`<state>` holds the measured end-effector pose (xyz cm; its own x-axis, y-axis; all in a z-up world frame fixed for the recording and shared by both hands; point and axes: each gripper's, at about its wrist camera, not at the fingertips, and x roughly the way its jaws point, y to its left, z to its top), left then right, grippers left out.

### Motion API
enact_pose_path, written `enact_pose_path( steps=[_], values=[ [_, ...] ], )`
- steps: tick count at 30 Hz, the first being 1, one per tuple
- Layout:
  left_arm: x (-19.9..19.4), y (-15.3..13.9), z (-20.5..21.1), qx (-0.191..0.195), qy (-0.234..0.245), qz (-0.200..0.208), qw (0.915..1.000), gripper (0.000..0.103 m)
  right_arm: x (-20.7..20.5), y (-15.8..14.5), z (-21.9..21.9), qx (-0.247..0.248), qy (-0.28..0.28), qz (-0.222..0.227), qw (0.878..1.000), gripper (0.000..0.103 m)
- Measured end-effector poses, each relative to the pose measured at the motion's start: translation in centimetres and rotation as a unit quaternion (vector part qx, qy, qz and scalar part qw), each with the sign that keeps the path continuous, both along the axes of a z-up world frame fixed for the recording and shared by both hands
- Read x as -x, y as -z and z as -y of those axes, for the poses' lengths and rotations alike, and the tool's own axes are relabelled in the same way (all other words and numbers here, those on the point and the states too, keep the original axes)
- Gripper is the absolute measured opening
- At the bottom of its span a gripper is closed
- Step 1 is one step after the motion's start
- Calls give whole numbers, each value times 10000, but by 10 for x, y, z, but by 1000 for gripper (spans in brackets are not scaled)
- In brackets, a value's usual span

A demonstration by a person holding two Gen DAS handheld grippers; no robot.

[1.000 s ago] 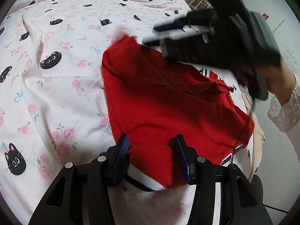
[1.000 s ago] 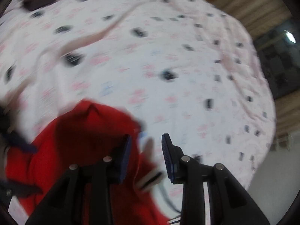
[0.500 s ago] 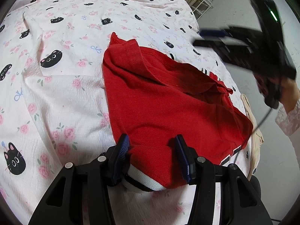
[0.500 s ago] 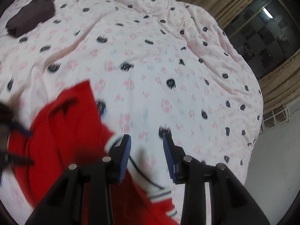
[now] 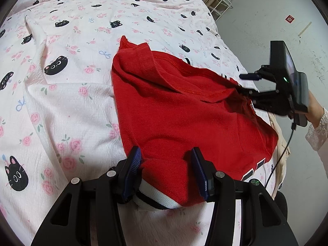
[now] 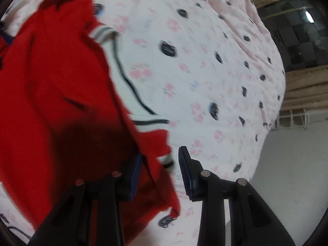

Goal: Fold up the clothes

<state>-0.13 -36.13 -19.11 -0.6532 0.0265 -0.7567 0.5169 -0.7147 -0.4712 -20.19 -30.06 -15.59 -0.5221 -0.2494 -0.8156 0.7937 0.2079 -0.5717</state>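
A red garment (image 5: 184,112) with white-and-black striped trim lies loosely folded on the cat-and-rose bed sheet (image 5: 71,82). My left gripper (image 5: 166,162) is at its near edge, shut on a thick fold above the striped cuff (image 5: 155,201). In the left wrist view my right gripper (image 5: 245,84) hovers at the garment's far right edge, fingers pointing left. The right wrist view is blurred. There the red garment (image 6: 51,82) fills the left side, and its edge hangs between the open fingers of the right gripper (image 6: 160,166), apart from the right pad.
A person's hand in a lace sleeve (image 5: 315,131) holds the right gripper, with a cable (image 5: 283,155) trailing below. A beige cloth (image 5: 283,143) lies at the bed's right edge. A white wire rack (image 6: 293,119) and a grey wall stand beyond the bed.
My right gripper swung from over the garment's far left corner across to its right edge and came lower. The left gripper and the fold in it stayed put.
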Motion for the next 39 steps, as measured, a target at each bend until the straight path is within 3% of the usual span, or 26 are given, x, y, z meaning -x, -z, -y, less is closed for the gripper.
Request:
enact_pose_path(
  steps=[2,4,9,11,14,17,20,27,33,35,39],
  values=[
    [-1,0,-1,-11,0,-3,10000,45,16,-7,4,290,382,-239,9986,47],
    [-2,0,0,-36,-5,-12,10000,45,30,-16,6,686,814,-726,9917,50],
    [-3,0,1,-109,-37,-41,9999,45,34,-41,-11,1147,965,-110,9886,49],
    [-2,1,1,-108,-45,-37,9999,45,25,-48,-17,1199,769,263,9895,49],
    [-2,1,0,-103,-48,-34,9999,45,-9,-51,-27,974,41,686,9929,49],
    [-1,1,1,-120,-51,-41,9999,45,-34,-36,-38,532,-482,561,9958,49],
    [-2,1,1,-104,-43,-37,9999,45,-42,-14,-46,244,-689,75,9973,49],
    [-2,1,1,-109,-37,-44,9999,45,0,-3,-30,271,-205,-318,9989,49],
    [-2,1,2,-112,-35,-35,9999,45,53,-30,-5,890,1028,-556,9892,50],
    [-1,1,2,-116,-35,-34,9999,45,54,-40,-1,1093,1125,-436,9867,50],
    [-1,1,2,-122,-38,-39,9999,45,23,-54,2,1321,635,293,9888,50]
  ],
)
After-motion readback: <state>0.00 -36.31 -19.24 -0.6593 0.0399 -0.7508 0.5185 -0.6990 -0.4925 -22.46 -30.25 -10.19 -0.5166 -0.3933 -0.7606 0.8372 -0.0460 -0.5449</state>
